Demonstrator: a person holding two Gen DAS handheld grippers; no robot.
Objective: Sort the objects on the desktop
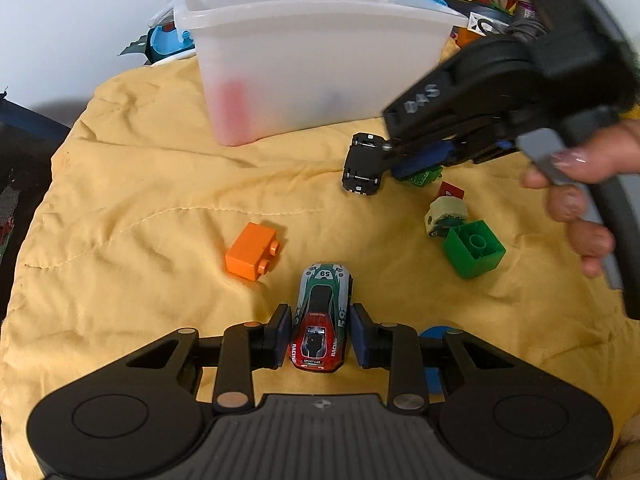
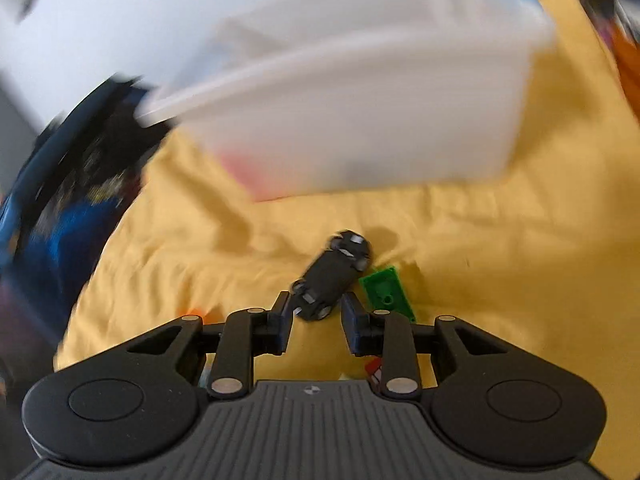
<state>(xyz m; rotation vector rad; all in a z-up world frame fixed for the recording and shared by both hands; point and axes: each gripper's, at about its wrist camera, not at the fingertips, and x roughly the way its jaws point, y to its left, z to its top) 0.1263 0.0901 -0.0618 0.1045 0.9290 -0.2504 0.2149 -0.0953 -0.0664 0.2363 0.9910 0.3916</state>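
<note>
A red and green racing car (image 1: 322,292) numbered 59 sits nose away between the pads of my left gripper (image 1: 320,332), which is shut on its sides. A black toy car (image 1: 362,166) lies underside up on the yellow cloth (image 1: 140,184) in front of the translucent white bin (image 1: 316,60). In the blurred right wrist view the black car (image 2: 336,268) lies slantwise with its near end between the fingers of my right gripper (image 2: 316,308). The left finger touches it, and a strip of cloth shows before the right finger. From the left wrist view, my right gripper (image 1: 396,160) reaches in from the right.
On the cloth lie an orange brick (image 1: 252,256), a green brick (image 1: 474,248), a cream toy piece (image 1: 446,216) and a flat green plate (image 2: 386,292). Something red shows through the bin wall (image 2: 360,100). A person's hand (image 1: 580,200) holds the right gripper. Clutter lies behind the bin.
</note>
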